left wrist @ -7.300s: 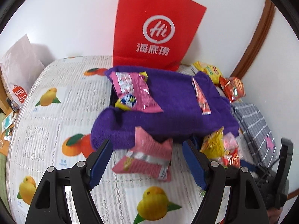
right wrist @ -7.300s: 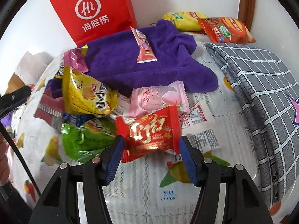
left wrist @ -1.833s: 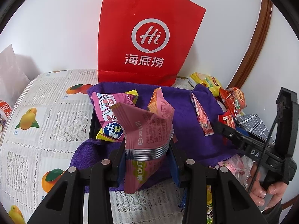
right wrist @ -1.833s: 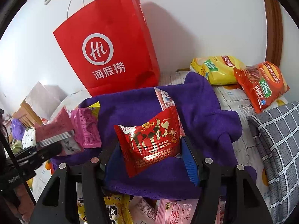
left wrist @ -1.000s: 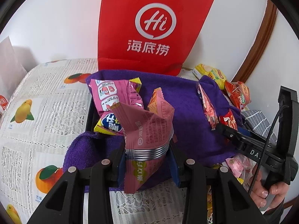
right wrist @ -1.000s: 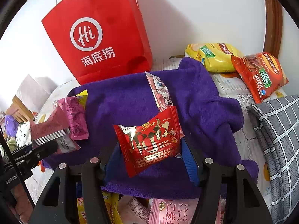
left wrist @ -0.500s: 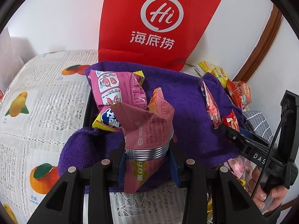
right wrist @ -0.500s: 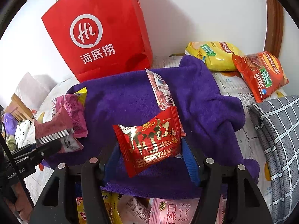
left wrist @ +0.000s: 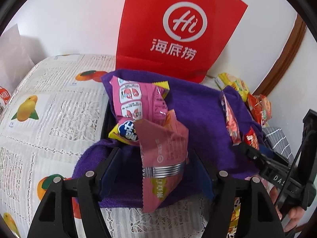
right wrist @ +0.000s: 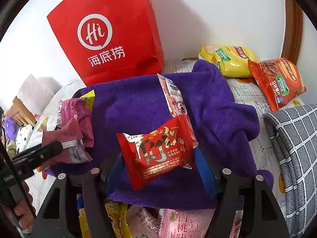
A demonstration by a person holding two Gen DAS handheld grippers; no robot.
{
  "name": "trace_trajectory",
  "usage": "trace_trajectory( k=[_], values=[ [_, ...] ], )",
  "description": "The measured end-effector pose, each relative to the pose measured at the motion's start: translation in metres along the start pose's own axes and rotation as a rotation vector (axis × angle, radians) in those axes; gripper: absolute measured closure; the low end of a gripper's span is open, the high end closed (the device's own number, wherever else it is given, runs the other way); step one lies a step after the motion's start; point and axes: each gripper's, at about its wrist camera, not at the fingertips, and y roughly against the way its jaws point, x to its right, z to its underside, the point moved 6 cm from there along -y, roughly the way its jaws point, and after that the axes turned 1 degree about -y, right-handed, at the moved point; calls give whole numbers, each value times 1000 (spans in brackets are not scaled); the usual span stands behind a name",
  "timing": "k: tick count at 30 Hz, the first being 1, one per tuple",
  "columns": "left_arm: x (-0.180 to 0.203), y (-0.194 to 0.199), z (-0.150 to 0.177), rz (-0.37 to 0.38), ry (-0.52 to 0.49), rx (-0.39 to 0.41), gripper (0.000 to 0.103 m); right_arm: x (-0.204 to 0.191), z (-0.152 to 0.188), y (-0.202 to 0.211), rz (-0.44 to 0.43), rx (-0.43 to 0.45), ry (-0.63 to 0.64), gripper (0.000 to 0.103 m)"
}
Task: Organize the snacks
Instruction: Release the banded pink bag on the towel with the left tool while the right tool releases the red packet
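My left gripper (left wrist: 156,170) is open. A pink snack pack (left wrist: 162,158) sits loose between its fingers, over the purple towel (left wrist: 190,107). A bigger pink bag (left wrist: 136,101) lies on the towel just beyond it. My right gripper (right wrist: 160,168) is open wide, and a red snack pack (right wrist: 158,150) sits between its fingers over the towel (right wrist: 134,103), leaning on a long red stick pack (right wrist: 174,99). The left gripper's finger and the pink pack (right wrist: 67,144) show at the left of the right wrist view.
A red paper bag (left wrist: 176,29) stands against the wall behind the towel. A yellow chip bag (right wrist: 229,59) and an orange-red chip bag (right wrist: 277,81) lie at the back right. A grey checked cloth (right wrist: 293,138) is on the right. Several snack packs (right wrist: 178,224) lie near me.
Both grippers have opened and let go of their packs: the pink pack and the red pack now rest on the towel. Both grippers moved slightly closer to the towel.
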Motion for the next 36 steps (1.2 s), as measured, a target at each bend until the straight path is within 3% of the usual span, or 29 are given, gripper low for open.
trace_trajectory(
  k=[13, 16, 19, 23, 26, 31, 33, 36],
  values=[
    [-25, 23, -15, -127, 65, 153, 34, 7, -4, 9, -30, 22, -49, 30],
    [-27, 27, -17, -122, 72, 171, 34, 8, -4, 13, -46, 31, -59, 30],
    [-23, 25, -16, -98, 56, 154, 34, 7, -5, 17, -59, 43, -61, 30],
    [-13, 14, -9, -34, 25, 70, 34, 0, -6, 25, -81, 71, -35, 30],
    [-11, 2, -1, -56, 10, 14, 35, -2, -6, 29, -88, 83, -24, 30],
    [-8, 2, 1, -91, -8, 28, 36, -7, -4, 36, -131, 94, -25, 30],
    [-9, 3, 2, -115, 1, 35, 46, -10, 1, 43, -148, 106, -15, 30],
    [-12, 8, 0, -89, 24, 39, 46, -18, 12, 58, -181, 111, 1, 30]
  ],
)
